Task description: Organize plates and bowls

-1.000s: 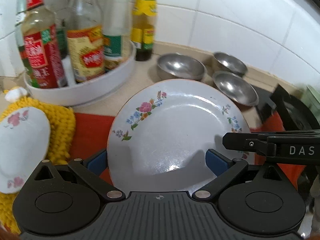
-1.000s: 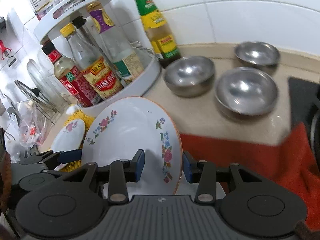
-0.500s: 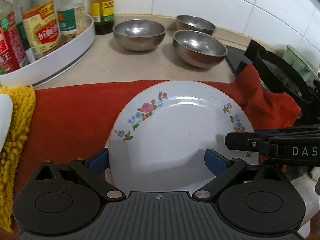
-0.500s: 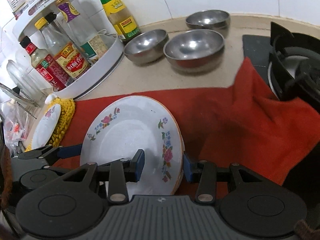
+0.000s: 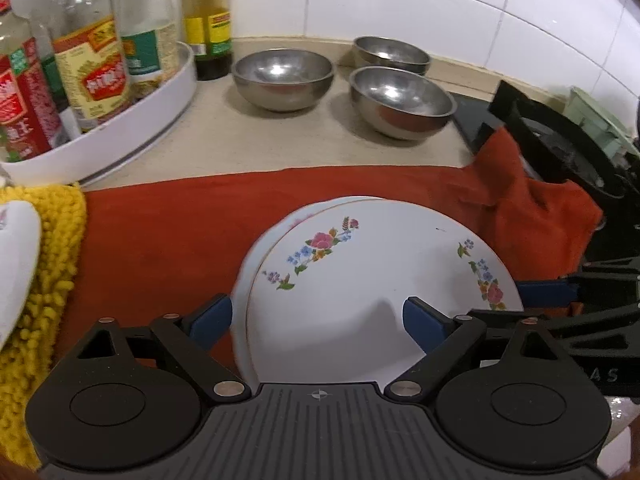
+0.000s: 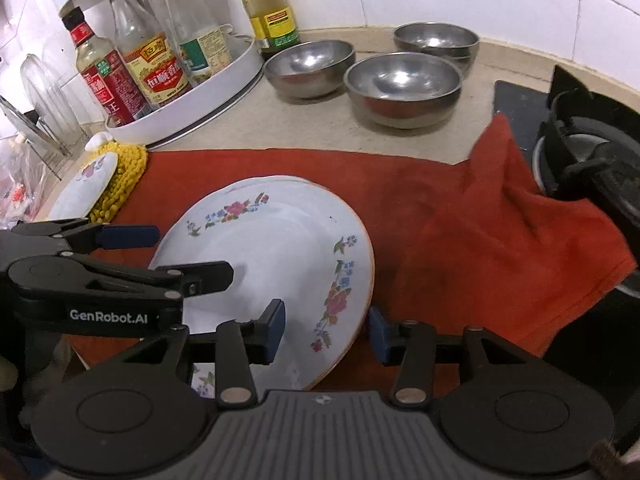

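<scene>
A white floral plate (image 5: pixel 372 280) (image 6: pixel 272 264) is held tilted just over a second white plate (image 5: pixel 276 232) lying on the red cloth (image 5: pixel 168 240). My left gripper (image 5: pixel 316 320) straddles the plate's near rim with its jaws wide apart. My right gripper (image 6: pixel 324 330) straddles the plate's right rim, jaws apart, rim between the pads. Three steel bowls (image 5: pixel 282 78) (image 6: pixel 402 86) stand on the counter at the back. Another floral plate (image 6: pixel 86 190) lies on a yellow mat (image 6: pixel 124 172) at the left.
A white turntable tray (image 6: pixel 192 92) with several sauce bottles stands at the back left, one bottle (image 6: pixel 272 8) beside it. A black gas stove (image 6: pixel 592 152) is at the right, under the cloth's edge. A dish rack (image 6: pixel 36 120) is at the far left.
Both grippers carried the floral plate down from near the bottles to the red cloth, over the second plate. The plate sits lower and tilted now.
</scene>
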Motion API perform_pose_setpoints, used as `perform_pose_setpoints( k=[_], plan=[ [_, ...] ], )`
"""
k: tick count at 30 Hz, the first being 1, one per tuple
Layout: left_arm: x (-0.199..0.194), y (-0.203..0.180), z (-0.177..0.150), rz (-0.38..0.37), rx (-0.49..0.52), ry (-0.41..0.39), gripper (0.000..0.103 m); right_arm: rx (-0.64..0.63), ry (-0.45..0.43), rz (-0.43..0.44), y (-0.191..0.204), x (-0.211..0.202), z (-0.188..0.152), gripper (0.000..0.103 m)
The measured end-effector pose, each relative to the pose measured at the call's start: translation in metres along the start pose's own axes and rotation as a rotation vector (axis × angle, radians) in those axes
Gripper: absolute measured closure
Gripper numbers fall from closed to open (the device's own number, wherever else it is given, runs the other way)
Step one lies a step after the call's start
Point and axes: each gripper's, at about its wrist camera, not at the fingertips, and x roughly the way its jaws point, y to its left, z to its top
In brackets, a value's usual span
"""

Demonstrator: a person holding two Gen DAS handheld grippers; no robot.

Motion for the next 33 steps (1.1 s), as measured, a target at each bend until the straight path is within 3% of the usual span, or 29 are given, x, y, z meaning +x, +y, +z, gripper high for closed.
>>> perform_pose_setpoints(
  k=[6,15,24,33],
  plan=[
    [-0.01,0.018,0.0,-0.001,-0.014,-0.025,0.006,0.005,0.002,-0.044,0.004,0.006,0.005,0.06],
    [-0.027,0.049,0.004,0.018,-0.041,-0.061,0.006,0.001,-0.096,-0.12,0.016,-0.015,0.025,0.06],
    [-0.045,0.084,0.007,0.08,-0.087,-0.103,0.005,-0.106,-0.182,-0.006,0.075,-0.005,0.06,0.06],
    [-0.068,0.151,0.003,0.231,-0.202,-0.146,0.002,-0.241,-0.189,0.126,0.148,0.025,0.093,0.06]
  ],
)
